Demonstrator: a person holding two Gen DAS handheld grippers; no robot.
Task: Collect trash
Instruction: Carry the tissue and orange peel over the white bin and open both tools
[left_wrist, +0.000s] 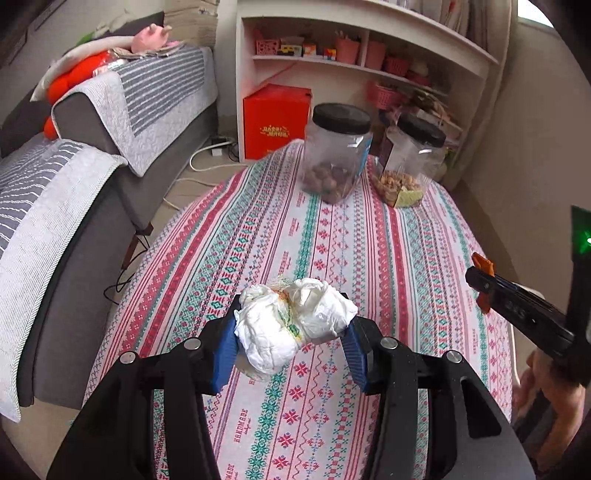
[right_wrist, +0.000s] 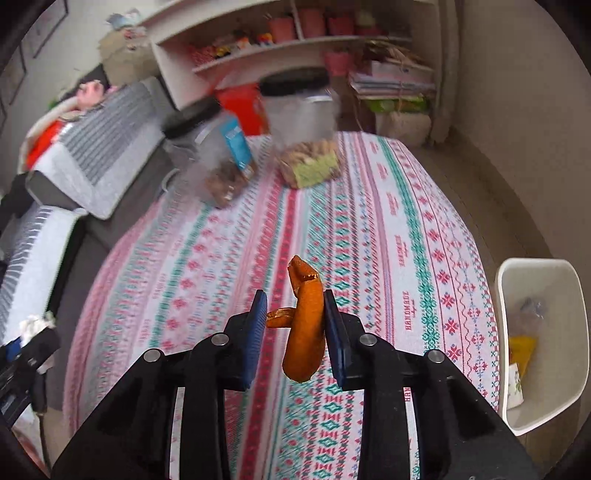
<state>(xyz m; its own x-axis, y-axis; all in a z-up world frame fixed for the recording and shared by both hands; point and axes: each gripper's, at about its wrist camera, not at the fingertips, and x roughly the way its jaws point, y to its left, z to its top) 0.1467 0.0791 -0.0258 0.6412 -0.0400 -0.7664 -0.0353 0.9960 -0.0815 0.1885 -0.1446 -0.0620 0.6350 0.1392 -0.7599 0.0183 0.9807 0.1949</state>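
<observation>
A crumpled white tissue wad (left_wrist: 273, 332) with a greenish stain sits between the blue pads of my left gripper (left_wrist: 293, 317), which is shut on it just above the patterned tablecloth (left_wrist: 332, 240). My right gripper (right_wrist: 295, 306) is shut on a curled strip of orange peel (right_wrist: 304, 332), held clear of the cloth. In the left wrist view the right gripper (left_wrist: 484, 280) comes in from the right edge with the peel (left_wrist: 482, 264) at its tip. The left gripper (right_wrist: 33, 339) shows at the lower left of the right wrist view.
A white bin (right_wrist: 535, 263) stands on the floor by the table's right side, with a yellow wrapper inside. Two black-lidded clear jars (left_wrist: 338, 155) (left_wrist: 410, 162) stand at the far end of the table. A grey sofa (left_wrist: 74, 221) lies left, shelves (left_wrist: 369, 62) behind.
</observation>
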